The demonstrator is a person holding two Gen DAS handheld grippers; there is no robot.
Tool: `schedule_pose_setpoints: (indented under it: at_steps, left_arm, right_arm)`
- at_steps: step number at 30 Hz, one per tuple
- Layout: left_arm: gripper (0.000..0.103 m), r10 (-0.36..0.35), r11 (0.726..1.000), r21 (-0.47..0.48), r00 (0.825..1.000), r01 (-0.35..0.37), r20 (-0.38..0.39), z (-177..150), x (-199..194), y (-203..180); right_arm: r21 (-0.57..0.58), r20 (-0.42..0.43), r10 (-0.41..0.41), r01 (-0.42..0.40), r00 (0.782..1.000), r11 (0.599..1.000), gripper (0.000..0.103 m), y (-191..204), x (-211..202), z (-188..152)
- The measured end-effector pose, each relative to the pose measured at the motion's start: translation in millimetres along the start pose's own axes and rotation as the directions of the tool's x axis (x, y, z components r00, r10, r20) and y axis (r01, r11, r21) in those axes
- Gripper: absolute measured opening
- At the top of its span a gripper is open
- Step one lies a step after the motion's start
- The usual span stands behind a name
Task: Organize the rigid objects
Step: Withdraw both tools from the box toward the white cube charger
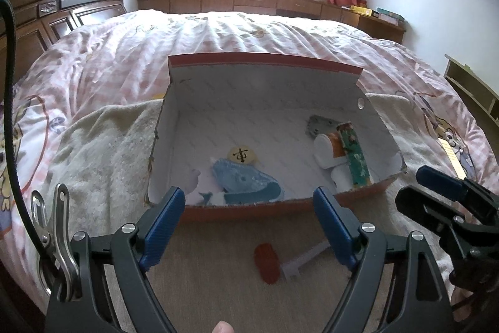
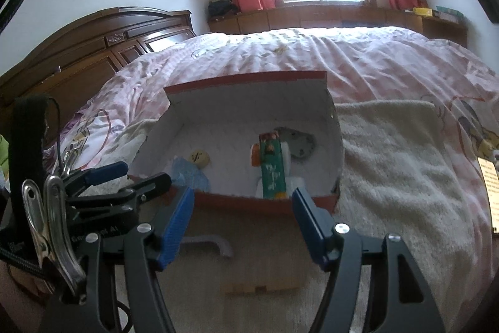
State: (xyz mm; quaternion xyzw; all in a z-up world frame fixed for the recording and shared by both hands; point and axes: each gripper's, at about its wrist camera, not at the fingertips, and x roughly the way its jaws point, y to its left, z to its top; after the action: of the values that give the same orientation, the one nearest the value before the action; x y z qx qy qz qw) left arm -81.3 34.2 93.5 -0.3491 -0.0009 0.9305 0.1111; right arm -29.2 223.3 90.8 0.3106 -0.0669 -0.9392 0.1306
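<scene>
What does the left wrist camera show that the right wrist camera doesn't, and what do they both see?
Only the left wrist view shows the red oblong piece and the white bracket beside it on the mat, between the left gripper's open fingers. Only the right wrist view shows the grey handle-shaped piece and the wooden block on the mat in front of the open right gripper. Both show the open cardboard box with the round inscribed token, green stick and blue item inside.

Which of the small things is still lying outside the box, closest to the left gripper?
The red oblong piece, on the beige cloth just ahead of the open left gripper. The blue piece and round token lie inside the box.
</scene>
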Motion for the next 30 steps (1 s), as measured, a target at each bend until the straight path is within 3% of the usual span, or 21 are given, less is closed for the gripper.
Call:
schedule_pose_setpoints:
  at_steps: [15,30]
  left_arm:
    - [0.086,-0.031,1.000,-0.001,0.999,0.031,-0.042,-38.5,-18.5,-9.0]
    - [0.086,-0.017,0.999,-0.034,0.995,0.014,-0.098,-78.9,-24.9,-1.3]
  right_arm:
    - [0.012,-0.106,-0.032,0.034,0.994,0.999,0.069,-5.1,-23.7,-45.6]
    - [-0.023,-0.206,-0.038,0.034,0.978,0.999,0.069,-0.1,-32.6,-99.4]
